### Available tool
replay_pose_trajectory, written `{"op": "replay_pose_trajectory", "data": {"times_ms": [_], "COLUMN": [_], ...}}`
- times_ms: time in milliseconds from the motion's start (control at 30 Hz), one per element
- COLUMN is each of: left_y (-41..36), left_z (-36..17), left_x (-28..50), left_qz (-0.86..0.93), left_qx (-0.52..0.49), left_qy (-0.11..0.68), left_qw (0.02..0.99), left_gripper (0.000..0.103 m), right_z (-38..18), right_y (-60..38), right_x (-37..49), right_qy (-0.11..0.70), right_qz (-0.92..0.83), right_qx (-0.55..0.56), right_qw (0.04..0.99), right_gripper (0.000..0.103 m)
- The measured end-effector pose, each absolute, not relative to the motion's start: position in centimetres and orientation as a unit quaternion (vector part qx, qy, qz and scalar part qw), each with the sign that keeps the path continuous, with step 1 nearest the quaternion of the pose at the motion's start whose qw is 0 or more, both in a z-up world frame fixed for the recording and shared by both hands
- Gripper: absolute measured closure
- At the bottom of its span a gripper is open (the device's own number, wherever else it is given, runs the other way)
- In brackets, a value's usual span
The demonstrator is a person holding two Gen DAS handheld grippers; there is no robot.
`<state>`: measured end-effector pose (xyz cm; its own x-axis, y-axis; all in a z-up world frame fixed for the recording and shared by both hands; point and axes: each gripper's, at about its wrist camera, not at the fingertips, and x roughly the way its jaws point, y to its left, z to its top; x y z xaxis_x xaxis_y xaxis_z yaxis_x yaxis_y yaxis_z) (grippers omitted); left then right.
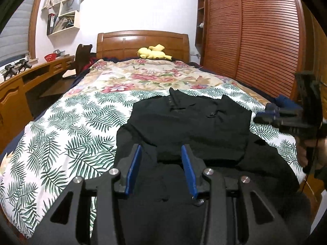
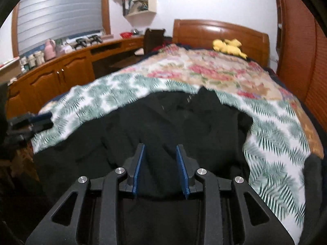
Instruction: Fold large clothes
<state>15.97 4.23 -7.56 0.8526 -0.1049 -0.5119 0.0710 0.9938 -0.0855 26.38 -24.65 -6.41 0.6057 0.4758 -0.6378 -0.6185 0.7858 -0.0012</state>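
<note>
Black shirt (image 1: 190, 126), soft, rumpled, on leaf-print bedspread (image 1: 67, 134); both tongs (image 1: 161, 153) (image 2: 160, 153) apart, empty.

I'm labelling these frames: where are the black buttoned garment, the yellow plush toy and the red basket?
black buttoned garment (image 1: 184, 122), left wrist view, chest panel.
yellow plush toy (image 1: 152, 53), left wrist view, body, by the headboard.
red basket (image 1: 50, 57), left wrist view, rim, on the desk.
</note>
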Motion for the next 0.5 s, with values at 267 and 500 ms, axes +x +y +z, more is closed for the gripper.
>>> {"op": "replay_pose_trajectory", "data": {"times_ms": [267, 500], "left_y": [3.6, 2.5], "left_z": [-8.8, -10.3], "left_x": [17.1, 18.5], "left_qz": [-0.046, -0.058], "left_qx": [-0.027, -0.019], "left_qy": [0.285, 0.317], "left_qw": [0.957, 0.946], "left_gripper": [0.064, 0.064], "right_z": [-12.8, -16.3], "right_y": [-27.0, -27.7], "right_x": [27.9, 28.6], "right_qy": [0.377, 0.405], "right_qz": [0.274, 0.255], "right_qx": [-0.108, -0.109], "right_qw": [0.878, 0.871], "right_gripper": [0.061, 0.057]}}
